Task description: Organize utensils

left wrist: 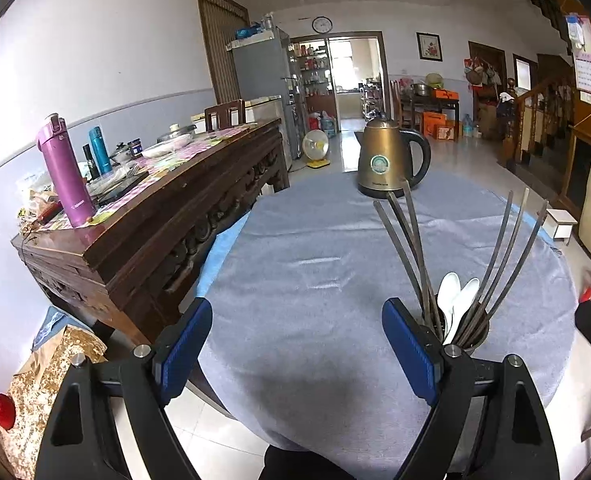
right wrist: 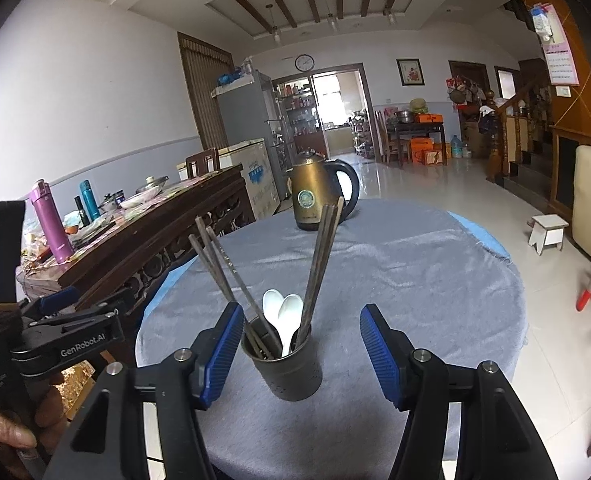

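The right gripper [right wrist: 299, 354] stands wide, empty, its fingers flanking the dark utensil holder [right wrist: 282, 364] with chopsticks [right wrist: 319, 264] and white spoons [right wrist: 283, 316]. Only this view shows the holder whole; the left gripper [left wrist: 295, 344], also spread and empty, sees bare grey tablecloth [left wrist: 307, 264] ahead, kettle [left wrist: 387, 160] at the far edge

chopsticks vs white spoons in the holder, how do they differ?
The chopsticks are dark, thin and straight; the white spoons are pale with broad bowls. The chopsticks stand tall and splay outward in two bunches; the white spoons sit short, side by side, between them. Both rest in the dark holder.
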Tool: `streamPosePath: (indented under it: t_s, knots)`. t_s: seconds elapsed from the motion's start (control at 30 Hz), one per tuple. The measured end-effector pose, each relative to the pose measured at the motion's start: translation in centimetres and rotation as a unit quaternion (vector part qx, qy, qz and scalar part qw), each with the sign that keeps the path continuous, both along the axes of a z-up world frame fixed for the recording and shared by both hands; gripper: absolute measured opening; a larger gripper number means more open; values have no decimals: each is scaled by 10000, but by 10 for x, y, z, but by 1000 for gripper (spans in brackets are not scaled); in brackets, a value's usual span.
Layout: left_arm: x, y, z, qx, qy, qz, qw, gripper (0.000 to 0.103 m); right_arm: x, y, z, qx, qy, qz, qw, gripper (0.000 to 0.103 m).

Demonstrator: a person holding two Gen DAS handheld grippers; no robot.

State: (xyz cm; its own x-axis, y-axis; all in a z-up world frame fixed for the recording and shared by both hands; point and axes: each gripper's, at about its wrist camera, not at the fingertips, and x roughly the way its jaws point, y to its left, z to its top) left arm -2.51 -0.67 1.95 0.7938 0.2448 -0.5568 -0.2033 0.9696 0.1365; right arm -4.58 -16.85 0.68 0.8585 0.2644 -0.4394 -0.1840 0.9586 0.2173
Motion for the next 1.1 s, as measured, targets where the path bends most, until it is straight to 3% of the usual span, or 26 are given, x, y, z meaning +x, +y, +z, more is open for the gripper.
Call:
streamPosePath:
  t_s: [0.43, 1.1]
  knots:
    - [-8, -8, -5, -94, 137, -265, 9995, 87, -5, 8, -3, 20, 130, -314, 9994, 65]
    - [-10, -10, -7, -184, 223, -290, 9992, 87, -5, 7, -7, 68, 281, -311, 9991, 65]
